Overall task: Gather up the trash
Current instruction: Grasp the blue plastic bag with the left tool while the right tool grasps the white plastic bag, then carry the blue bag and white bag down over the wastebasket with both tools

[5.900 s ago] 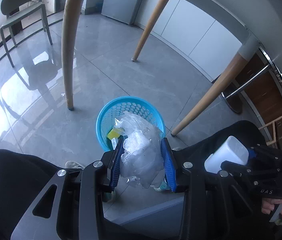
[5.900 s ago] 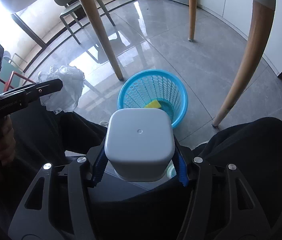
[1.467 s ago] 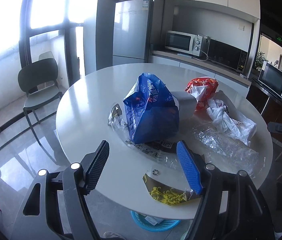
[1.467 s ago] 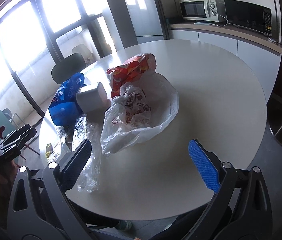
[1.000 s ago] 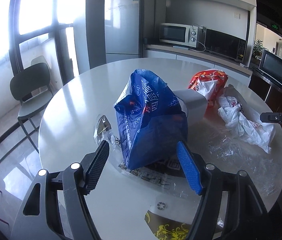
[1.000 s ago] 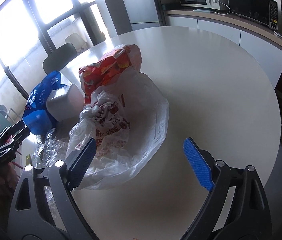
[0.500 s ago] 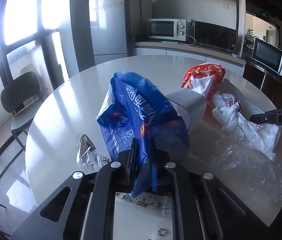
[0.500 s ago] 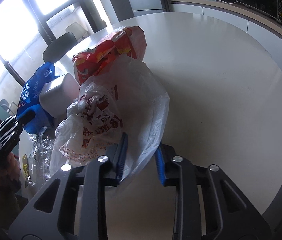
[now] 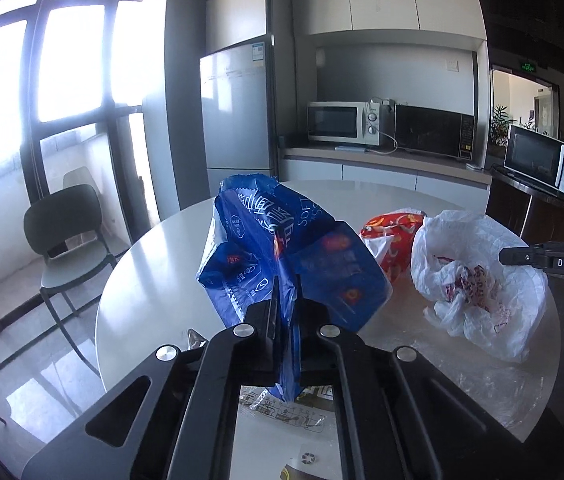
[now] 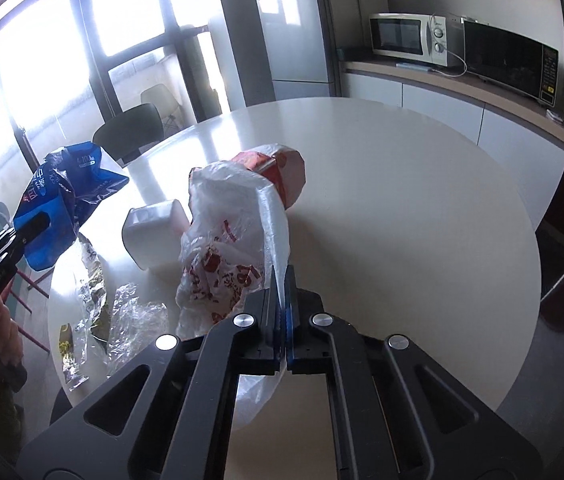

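Observation:
My left gripper (image 9: 285, 296) is shut on a crumpled blue plastic bag (image 9: 282, 256) and holds it lifted above the round white table (image 9: 154, 248). The blue bag also shows in the right wrist view (image 10: 62, 200). My right gripper (image 10: 280, 292) is shut on a white plastic bag with red print (image 10: 234, 240), raised off the table (image 10: 401, 208). That white bag also shows in the left wrist view (image 9: 477, 280). An orange-red snack bag (image 10: 282, 172) stands behind the white bag.
A white plastic tub (image 10: 154, 232) lies on its side on the table. Clear wrap (image 10: 134, 316) and a yellow-printed wrapper (image 10: 82, 312) lie near the table's left edge. A green chair (image 9: 70, 240) stands by the window. Fridge and microwaves line the far counter.
Both grippers have lifted their bags higher off the table. The blue bag has come away from the white tub.

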